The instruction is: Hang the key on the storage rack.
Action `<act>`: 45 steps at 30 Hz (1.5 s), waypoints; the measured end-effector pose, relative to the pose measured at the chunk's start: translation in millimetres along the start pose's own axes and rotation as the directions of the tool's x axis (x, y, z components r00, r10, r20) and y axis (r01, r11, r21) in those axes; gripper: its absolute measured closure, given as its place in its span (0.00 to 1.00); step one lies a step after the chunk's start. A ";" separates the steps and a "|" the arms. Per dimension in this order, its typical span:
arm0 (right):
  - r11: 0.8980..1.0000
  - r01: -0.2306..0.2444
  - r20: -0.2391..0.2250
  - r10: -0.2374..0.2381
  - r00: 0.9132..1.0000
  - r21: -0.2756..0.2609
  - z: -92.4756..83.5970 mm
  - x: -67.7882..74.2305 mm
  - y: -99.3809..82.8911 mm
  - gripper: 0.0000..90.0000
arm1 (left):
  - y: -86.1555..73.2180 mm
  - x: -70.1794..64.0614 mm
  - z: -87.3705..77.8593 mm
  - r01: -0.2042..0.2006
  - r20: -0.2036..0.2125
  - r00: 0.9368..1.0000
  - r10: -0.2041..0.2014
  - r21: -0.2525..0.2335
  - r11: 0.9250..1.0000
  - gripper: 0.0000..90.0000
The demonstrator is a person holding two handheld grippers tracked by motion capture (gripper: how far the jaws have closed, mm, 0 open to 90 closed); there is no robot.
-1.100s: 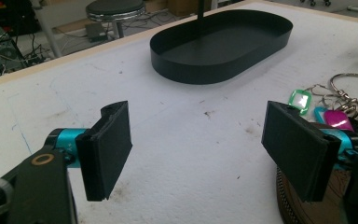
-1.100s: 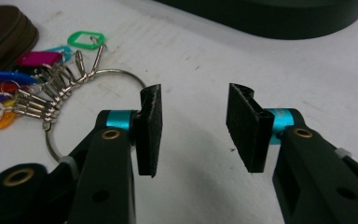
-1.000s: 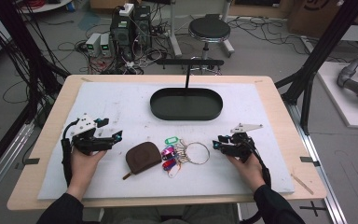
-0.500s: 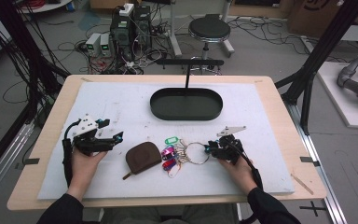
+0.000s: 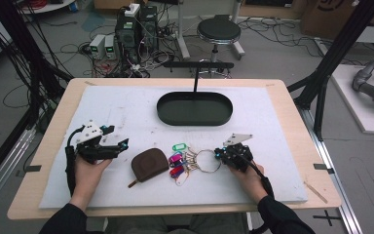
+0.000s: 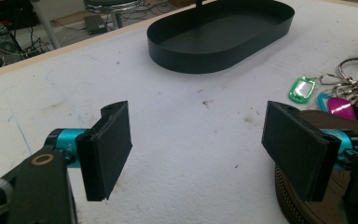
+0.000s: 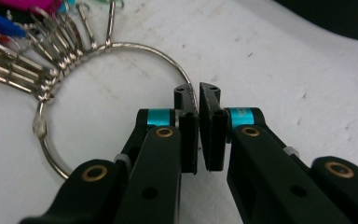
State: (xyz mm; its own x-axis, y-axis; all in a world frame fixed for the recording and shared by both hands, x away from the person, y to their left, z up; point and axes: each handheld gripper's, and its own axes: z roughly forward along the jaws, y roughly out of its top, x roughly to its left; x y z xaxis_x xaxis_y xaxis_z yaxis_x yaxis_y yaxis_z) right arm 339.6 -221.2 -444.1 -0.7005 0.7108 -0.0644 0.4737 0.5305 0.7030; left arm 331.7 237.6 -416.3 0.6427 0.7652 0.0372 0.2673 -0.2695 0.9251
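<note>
A large metal key ring (image 5: 205,162) with several coloured tags (image 5: 177,158) lies on the white mat, right of a brown leather pouch (image 5: 149,165). My right gripper (image 5: 222,155) sits at the ring's right side. In the right gripper view its jaws have just been closing, and the right gripper (image 7: 198,91) is now shut on the ring's wire (image 7: 140,49). My left gripper (image 5: 122,145) rests left of the pouch. In the left gripper view it (image 6: 200,158) stands open, nothing between the pads, with the pouch (image 6: 289,212) by its right pad.
A black oval tray (image 5: 195,108) with an upright post stands at the back middle of the mat, also ahead in the left gripper view (image 6: 214,56). White mat stretches between tray and keys. Beyond the table are a stool (image 5: 219,30) and cables.
My right gripper has moved left to the key ring and closed its jaws on the ring's wire. The left hand and the pouch have stayed put.
</note>
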 end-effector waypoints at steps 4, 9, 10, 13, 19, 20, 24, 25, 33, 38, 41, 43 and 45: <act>0.998 -0.039 -0.003 0.039 0.999 -0.052 -8.7 -7.3 1.8 0.98 | -1.1 0.3 -0.8 0.003 -0.004 1.000 -0.003 0.002 1.000 0.27; 0.984 -0.083 0.003 0.084 0.996 -0.155 -25.9 -15.3 4.9 0.98 | -1.5 0.5 -2.9 0.003 -0.006 1.000 -0.003 0.001 1.000 0.27; 0.979 -0.094 -0.005 0.094 0.996 -0.183 -29.5 -16.6 5.5 0.98 | -1.6 0.4 -3.0 0.005 -0.006 1.000 -0.005 0.000 1.000 0.27; 0.962 -0.136 -0.046 0.128 0.991 -0.239 -38.3 -18.2 6.7 0.98 | -1.6 0.1 -3.0 0.005 -0.006 1.000 -0.005 -0.001 1.000 0.27; 0.936 -0.209 -0.159 0.170 0.973 -0.282 -40.3 -16.1 7.6 0.98 | -1.1 -1.1 -1.9 -0.001 -0.004 1.000 0.001 0.002 1.000 0.27; 0.933 -0.222 -0.178 0.177 0.968 -0.285 -40.1 -15.5 7.7 0.98 | -1.2 -1.3 -1.6 0.002 -0.002 1.000 -0.002 0.000 1.000 0.27; 0.936 -0.239 -0.212 0.187 0.959 -0.258 -36.5 -13.5 7.8 0.97 | -1.4 -1.5 -0.8 0.000 0.002 1.000 0.000 0.003 1.000 0.27; 0.937 -0.243 -0.213 0.191 0.958 -0.250 -35.7 -12.7 7.8 0.97 | -1.4 -1.7 -0.7 0.001 0.002 1.000 -0.001 0.002 1.000 0.27; 0.955 -0.244 -0.229 0.203 0.952 -0.168 -29.3 -14.2 7.1 0.96 | -1.1 -2.0 -0.8 0.001 0.005 1.000 -0.001 0.000 1.000 0.27; 0.956 -0.228 -0.219 0.187 0.958 -0.183 -33.9 -13.5 9.6 0.97 | -1.1 -1.4 -2.0 -0.001 0.005 1.000 0.001 -0.001 1.000 0.27; 0.954 -0.213 -0.210 0.169 0.963 -0.209 -38.7 -13.9 12.2 0.97 | -1.2 -0.8 -2.7 0.002 0.004 1.000 -0.002 -0.003 1.000 0.27; 0.953 -0.210 -0.207 0.165 0.964 -0.218 -40.4 -14.5 13.2 0.97 | -1.2 -0.7 -2.9 0.003 0.003 1.000 -0.003 -0.004 1.000 0.27; 0.952 -0.196 -0.199 0.150 0.968 -0.235 -46.8 -15.7 17.0 0.97 | -1.1 -0.4 -3.6 0.004 0.004 1.000 -0.004 -0.007 1.000 0.27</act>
State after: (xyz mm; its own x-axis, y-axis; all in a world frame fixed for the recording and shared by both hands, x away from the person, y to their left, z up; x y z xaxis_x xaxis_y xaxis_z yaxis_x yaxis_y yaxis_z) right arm 333.7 -245.0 -398.1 -0.7136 0.6759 0.1841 0.4628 0.2577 0.8482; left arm 328.5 239.6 -416.0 0.6444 0.7640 0.0316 0.2650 -0.2619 0.9280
